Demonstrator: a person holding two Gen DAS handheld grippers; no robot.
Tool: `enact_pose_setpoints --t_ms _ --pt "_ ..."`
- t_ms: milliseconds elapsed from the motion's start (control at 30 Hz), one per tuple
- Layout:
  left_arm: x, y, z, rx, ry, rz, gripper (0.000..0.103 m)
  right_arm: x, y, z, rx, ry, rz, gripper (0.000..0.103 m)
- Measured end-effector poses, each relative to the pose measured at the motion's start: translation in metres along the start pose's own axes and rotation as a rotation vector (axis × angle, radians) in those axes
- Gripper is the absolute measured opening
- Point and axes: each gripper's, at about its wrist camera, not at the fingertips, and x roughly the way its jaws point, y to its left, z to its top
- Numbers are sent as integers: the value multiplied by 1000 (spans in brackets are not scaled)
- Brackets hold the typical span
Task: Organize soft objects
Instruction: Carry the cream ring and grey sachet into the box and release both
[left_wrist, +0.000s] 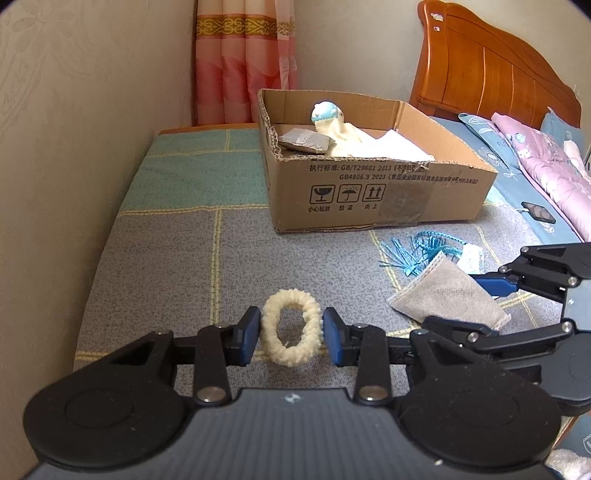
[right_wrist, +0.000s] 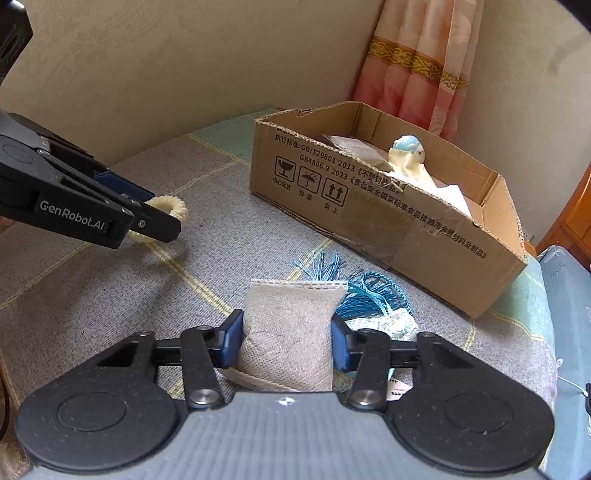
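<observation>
Your left tool (left_wrist: 291, 332) pinches a fuzzy cream ring (left_wrist: 290, 326) just above the bed (left_wrist: 166, 258); your right tool (right_wrist: 286, 341) clamps a grey woven pouch (right_wrist: 288, 332). Both are limp, so either may slip free before reaching the cardboard box (left_wrist: 369, 192), and blue tassels (right_wrist: 354, 295) beside the pouch could snag.

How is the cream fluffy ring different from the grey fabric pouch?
The cream ring is round with an open hole; the grey pouch is a flat, filled rectangle. The ring is fuzzy, the pouch woven with stitched edges. Each sits between a gripper's blue pads, left gripper, right gripper.
</observation>
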Motion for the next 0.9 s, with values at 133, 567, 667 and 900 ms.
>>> enact_pose_setpoints --t_ms 133,567,667,900 --pt "-3 -2 1 12 -3 2 36 -6 -2 3 -2 -14 5 44" --pt "-28 -17 25 86 -56 -38 36 -39 -14 16 -22 -87 19 42" --pt "-31 -26 40 125 -90 -55 36 -48 -22 21 -20 -113 6 42" --pt "-20 -48 95 206 -161 -78 36 -64 -51 28 4 -166 -32 42"
